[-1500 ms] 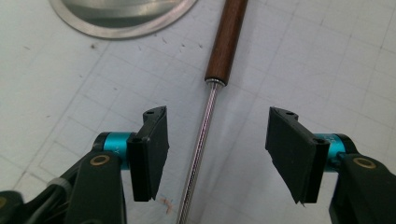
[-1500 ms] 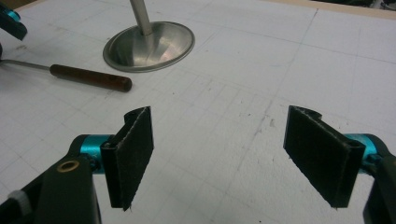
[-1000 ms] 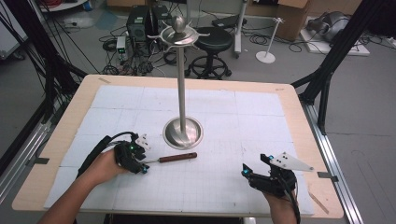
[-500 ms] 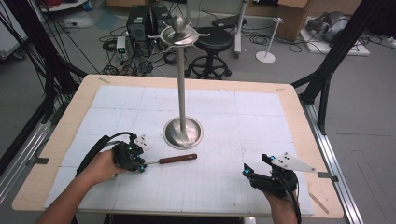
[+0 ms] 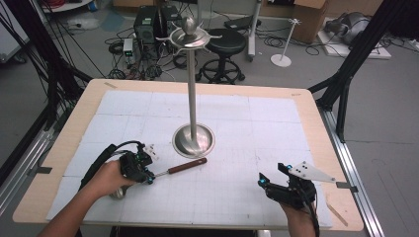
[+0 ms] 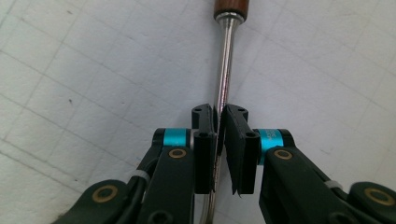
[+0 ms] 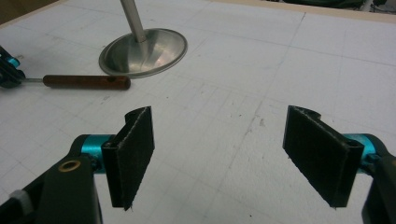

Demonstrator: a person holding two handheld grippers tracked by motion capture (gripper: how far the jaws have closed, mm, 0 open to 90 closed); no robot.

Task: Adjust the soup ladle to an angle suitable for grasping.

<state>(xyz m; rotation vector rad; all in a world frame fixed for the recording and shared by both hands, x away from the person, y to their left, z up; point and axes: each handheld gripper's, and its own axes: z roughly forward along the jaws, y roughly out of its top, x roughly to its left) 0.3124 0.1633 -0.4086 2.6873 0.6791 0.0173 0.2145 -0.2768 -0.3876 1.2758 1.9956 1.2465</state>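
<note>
Since the left claw point(image 6: 219, 135) is clenched on the tool's point(image 5: 179, 167) thin steel shank, expect a stiff, light, slick rod w/ heavier wood handle end; right claw point(image 7: 231, 156) released.

Grey floor point(image 5: 390, 123); black stool point(image 5: 225, 42); cardboard boxes, probably point(image 5: 301, 15); tangled cables point(image 5: 118, 47)

Light was even and bright from overhead, with soft shadows. The stand point(image 7: 142, 44) base showed mild glare. The gripper views were slightly soft at their near edges.
</note>
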